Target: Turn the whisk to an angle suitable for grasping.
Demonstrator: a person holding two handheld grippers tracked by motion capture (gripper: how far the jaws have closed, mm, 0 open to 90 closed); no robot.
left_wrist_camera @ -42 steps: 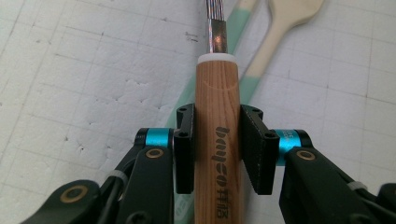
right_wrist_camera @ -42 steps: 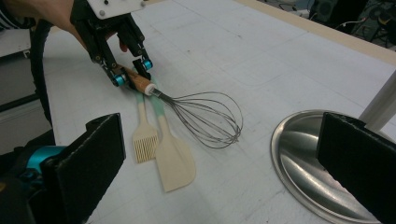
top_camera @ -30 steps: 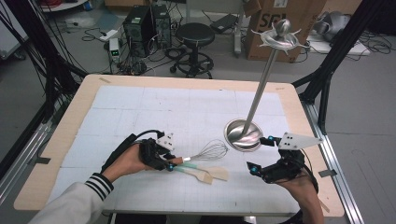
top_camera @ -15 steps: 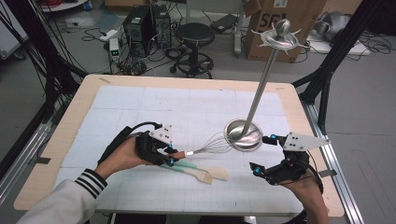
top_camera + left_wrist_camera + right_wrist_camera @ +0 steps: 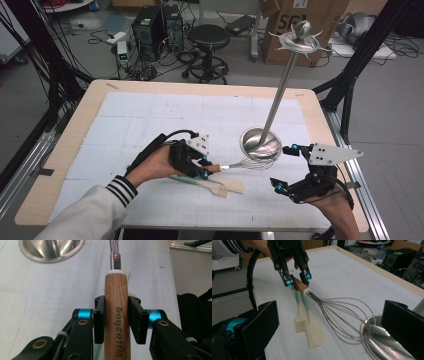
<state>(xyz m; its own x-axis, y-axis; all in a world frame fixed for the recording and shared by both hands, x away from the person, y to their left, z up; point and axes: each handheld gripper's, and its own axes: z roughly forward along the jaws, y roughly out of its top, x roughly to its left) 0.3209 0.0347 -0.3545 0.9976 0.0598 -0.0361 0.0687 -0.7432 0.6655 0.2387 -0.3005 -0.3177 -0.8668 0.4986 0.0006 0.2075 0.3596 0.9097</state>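
A wire whisk (image 5: 250,162) with a wooden handle (image 5: 117,305) is held level just above the mat. My left gripper (image 5: 205,167) is shut on that handle, one pad on each side of it. The whisk's wires (image 5: 337,312) reach to the rim of the steel dish base (image 5: 260,144) of a tall utensil stand. My right gripper (image 5: 282,167) hangs open at the table's front right, just right of the base, with nothing between its fingers. In the right gripper view the left gripper (image 5: 297,280) comes in from the top left.
A cream spatula (image 5: 314,333) and a silicone brush (image 5: 301,323), both with teal handles, lie side by side on the white mat under the whisk. The stand's pole rises to a star-shaped top (image 5: 300,39). The mat's far half (image 5: 175,115) is bare.
My left gripper has carried the whisk to the right and a little up, so its wires now meet the stand's base. The right gripper has hardly shifted.
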